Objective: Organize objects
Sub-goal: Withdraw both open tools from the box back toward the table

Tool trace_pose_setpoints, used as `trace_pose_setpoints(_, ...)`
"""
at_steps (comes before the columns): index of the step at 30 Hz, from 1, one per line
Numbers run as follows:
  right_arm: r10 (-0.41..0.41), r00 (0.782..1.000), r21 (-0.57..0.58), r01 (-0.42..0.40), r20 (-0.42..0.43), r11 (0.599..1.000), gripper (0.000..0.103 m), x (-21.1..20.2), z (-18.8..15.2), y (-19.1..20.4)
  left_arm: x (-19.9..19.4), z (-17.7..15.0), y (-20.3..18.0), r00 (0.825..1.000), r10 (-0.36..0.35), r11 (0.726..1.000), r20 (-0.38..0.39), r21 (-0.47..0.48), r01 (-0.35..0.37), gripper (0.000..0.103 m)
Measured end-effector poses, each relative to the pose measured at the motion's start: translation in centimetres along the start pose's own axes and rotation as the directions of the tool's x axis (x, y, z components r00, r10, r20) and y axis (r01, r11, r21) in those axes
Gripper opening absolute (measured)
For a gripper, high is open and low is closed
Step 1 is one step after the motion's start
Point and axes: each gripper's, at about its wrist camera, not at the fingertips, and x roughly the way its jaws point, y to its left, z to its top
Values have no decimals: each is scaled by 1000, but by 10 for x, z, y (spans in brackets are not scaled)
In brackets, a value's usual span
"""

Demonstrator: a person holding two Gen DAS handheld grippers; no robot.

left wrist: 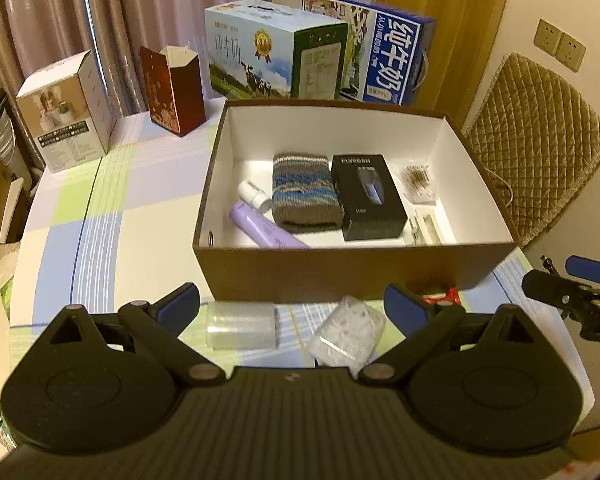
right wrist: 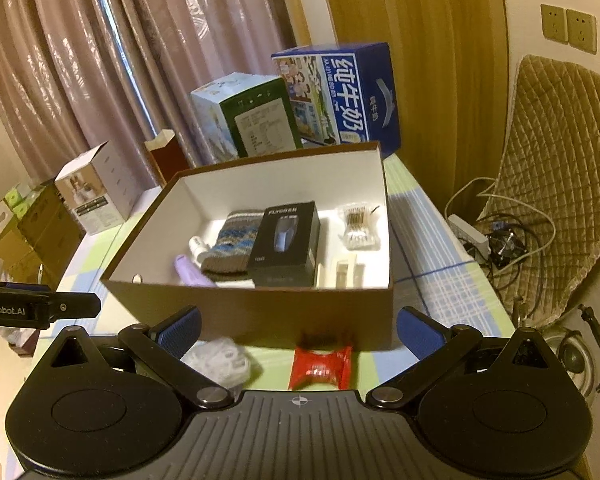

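Observation:
A brown box with white walls holds a knitted striped pouch, a black carton, a purple tube, a small white bottle and a bag of cotton swabs. In front of it on the table lie a clear cylinder and a clear plastic case, both between the open fingers of my left gripper. My right gripper is open above a red packet, with the clear case near its left finger. The box stands just beyond.
Two milk cartons, a dark red open carton and a white product box stand at the table's back. A quilted chair sits to the right, with cables and a power strip on the floor.

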Motion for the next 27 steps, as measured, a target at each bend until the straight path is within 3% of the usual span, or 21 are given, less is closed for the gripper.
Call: trace_pose_setpoints(27, 24, 993, -4, -24, -114, 1000, 101, -15, -50, 4, -17, -75, 6, 996, 26, 998, -84, -51, -31, 97)
